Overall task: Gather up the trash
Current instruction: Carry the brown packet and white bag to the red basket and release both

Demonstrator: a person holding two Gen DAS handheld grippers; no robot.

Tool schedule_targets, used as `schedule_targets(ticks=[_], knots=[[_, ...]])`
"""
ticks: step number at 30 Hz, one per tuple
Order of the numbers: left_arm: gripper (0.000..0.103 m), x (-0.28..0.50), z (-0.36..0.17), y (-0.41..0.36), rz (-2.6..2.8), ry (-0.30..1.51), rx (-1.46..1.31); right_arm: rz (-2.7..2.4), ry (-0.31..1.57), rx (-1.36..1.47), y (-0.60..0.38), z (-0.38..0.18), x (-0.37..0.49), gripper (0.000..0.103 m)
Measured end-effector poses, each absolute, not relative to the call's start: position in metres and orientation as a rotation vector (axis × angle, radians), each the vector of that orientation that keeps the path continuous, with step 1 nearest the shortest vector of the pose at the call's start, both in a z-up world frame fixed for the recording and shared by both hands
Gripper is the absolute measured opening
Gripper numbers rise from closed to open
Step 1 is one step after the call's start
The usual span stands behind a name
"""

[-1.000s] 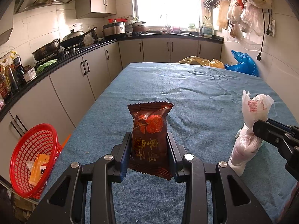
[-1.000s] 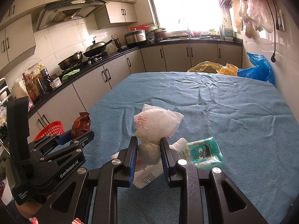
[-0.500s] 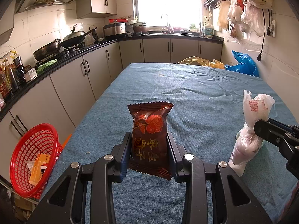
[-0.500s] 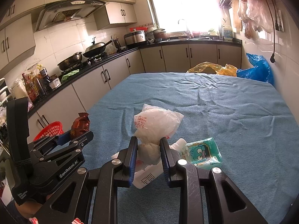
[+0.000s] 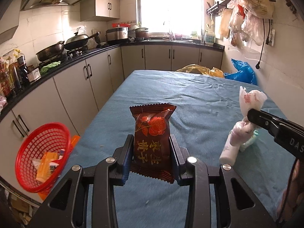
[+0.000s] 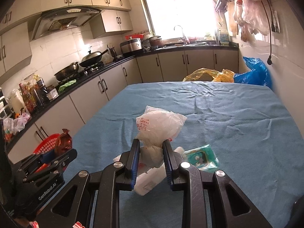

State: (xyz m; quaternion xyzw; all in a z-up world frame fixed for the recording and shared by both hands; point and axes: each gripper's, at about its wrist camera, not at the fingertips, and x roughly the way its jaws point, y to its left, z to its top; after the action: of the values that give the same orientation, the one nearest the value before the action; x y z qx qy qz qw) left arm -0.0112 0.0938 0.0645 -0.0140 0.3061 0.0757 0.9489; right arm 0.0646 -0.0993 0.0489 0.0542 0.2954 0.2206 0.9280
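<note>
Though clamped, brown rose-printed wrapper (image 5: 151, 138) upright.

"GenRobot.AI" on left gripper (image 6: 57, 154) body; "DAS" on right gripper (image 5: 247, 116) arm.

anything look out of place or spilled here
Nothing spilled or damaged. The teal packet and white tube lie loose on the blue tablecloth, not yet collected; the red basket already holds scraps.
</note>
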Motion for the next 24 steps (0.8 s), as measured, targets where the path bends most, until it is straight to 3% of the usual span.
schedule_targets(ticks=[24], knots=[[0.035, -0.08, 0.077, 0.207, 0.305, 0.569, -0.184, 0.636, 0.649, -0.012, 0.023, 0.068, 0.021, 0.026]])
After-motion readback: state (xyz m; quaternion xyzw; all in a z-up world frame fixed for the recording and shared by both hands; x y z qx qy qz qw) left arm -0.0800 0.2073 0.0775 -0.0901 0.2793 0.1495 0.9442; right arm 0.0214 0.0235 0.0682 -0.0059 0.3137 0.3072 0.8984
